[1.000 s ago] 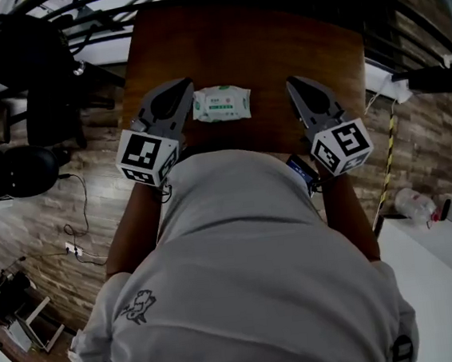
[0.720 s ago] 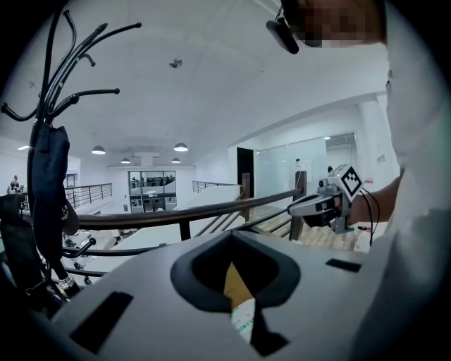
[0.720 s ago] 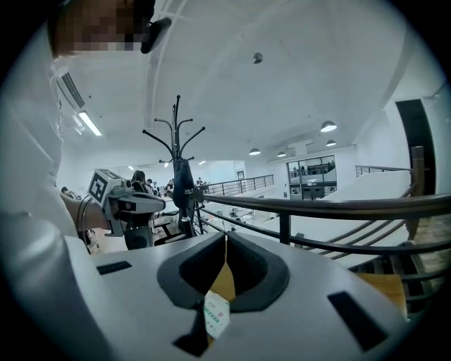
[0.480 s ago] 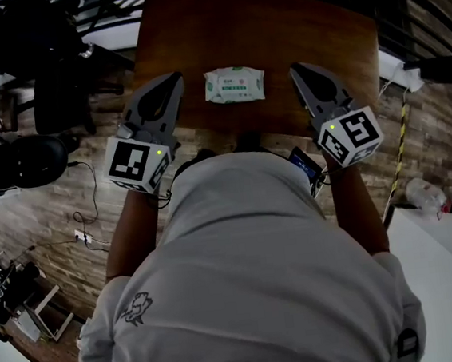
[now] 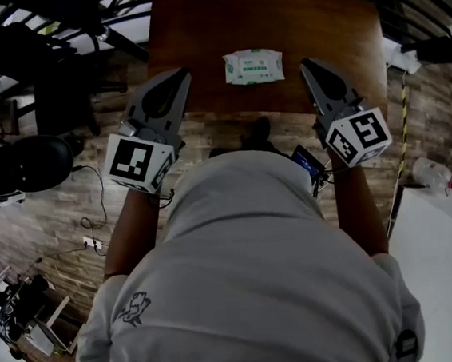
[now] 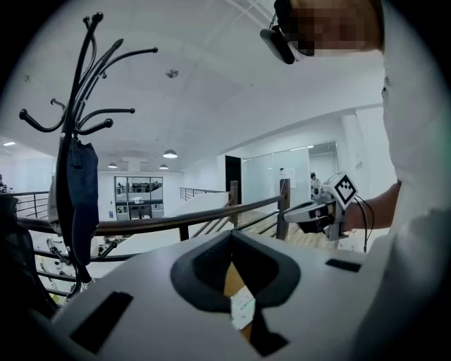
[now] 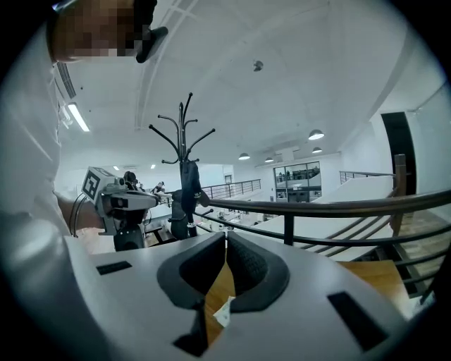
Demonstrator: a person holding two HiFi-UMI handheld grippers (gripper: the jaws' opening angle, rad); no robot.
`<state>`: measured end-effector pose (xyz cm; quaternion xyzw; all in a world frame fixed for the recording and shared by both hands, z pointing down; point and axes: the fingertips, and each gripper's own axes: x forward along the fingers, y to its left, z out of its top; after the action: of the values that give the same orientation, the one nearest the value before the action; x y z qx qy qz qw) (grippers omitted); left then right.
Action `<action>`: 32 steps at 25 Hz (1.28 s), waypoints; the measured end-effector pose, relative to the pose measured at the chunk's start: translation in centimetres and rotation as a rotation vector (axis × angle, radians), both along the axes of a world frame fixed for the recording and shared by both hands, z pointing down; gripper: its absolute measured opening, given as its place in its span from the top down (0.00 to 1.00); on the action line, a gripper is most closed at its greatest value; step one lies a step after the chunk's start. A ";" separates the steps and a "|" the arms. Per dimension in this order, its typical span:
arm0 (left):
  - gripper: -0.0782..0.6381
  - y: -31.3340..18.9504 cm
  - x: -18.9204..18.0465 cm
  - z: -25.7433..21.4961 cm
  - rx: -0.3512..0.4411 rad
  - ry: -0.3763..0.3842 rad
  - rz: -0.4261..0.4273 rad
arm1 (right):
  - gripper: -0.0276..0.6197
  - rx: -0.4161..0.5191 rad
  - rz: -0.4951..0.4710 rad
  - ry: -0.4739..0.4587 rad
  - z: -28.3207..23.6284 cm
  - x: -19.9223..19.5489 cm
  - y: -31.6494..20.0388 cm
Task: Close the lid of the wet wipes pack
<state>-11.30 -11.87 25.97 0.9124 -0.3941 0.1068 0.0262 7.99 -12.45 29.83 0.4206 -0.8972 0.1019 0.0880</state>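
White wet wipes pack (image 5: 254, 66), green print, flat on wooden table (image 5: 194, 27)

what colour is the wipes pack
The wet wipes pack is white with green print, clearest in the head view.

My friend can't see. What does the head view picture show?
A white wet wipes pack lies on a brown table, near its front edge. The left gripper and right gripper, both shut, are held to either side of it, touching nothing.
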 end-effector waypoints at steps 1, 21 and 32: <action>0.87 0.7 -0.7 0.0 -0.001 0.001 0.009 | 0.90 0.002 0.011 0.003 -0.1 -0.7 0.8; 0.87 14.0 -5.4 1.0 -0.013 0.057 0.146 | 0.90 0.032 0.148 0.047 -1.6 -5.3 17.1; 0.87 21.2 -1.0 0.6 -0.014 0.047 0.124 | 0.90 0.036 0.104 0.040 -2.0 -1.3 24.3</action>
<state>-12.28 9.36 26.56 0.9371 -0.3355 0.0894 0.0355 6.72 11.87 27.81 0.4703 -0.8738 0.0817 0.0926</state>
